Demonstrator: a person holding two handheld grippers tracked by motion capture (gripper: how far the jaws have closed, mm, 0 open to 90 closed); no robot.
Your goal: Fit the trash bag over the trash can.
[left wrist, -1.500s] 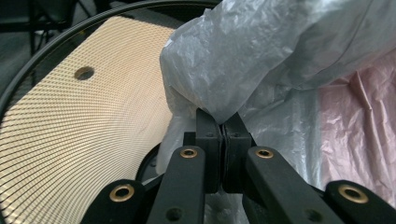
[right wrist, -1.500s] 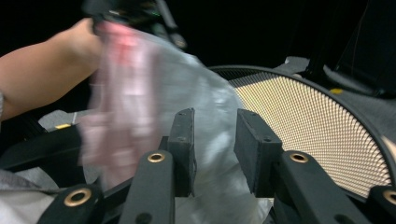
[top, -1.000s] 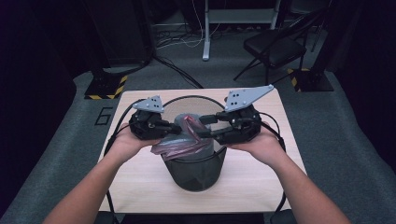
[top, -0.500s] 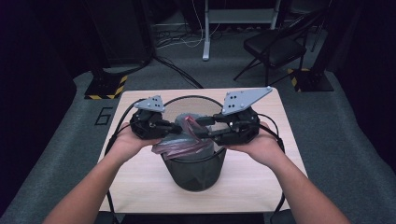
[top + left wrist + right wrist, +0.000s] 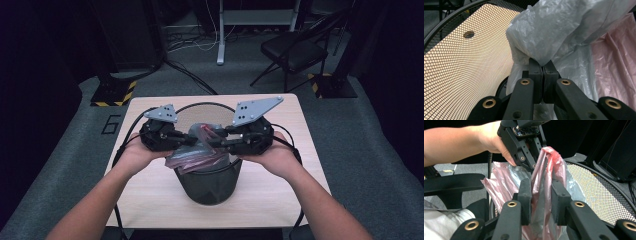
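Note:
A black mesh bin (image 5: 210, 186) stands on the wooden table (image 5: 150, 200), and a thin pink and grey plastic bag (image 5: 199, 152) is bunched over its near rim. My left gripper (image 5: 192, 140) is at the bag's left side. In the left gripper view it (image 5: 543, 66) is shut on a fold of the grey film (image 5: 564, 32), with the bin's mesh (image 5: 461, 62) behind. My right gripper (image 5: 214, 141) faces it from the right. Its jaws (image 5: 541, 187) have just been closing and still stand apart, with a pink fold of the bag (image 5: 549, 162) between them.
Cables trail from both grippers across the table. On the grey floor beyond the table are a black folding chair (image 5: 295, 50), a white desk leg (image 5: 220, 30) and a base with yellow-black stripes (image 5: 112, 92). A black armrest (image 5: 451, 185) shows low in the right gripper view.
Both hands stay where they were at the bin's rim. The bag still hangs bunched between the two grippers.

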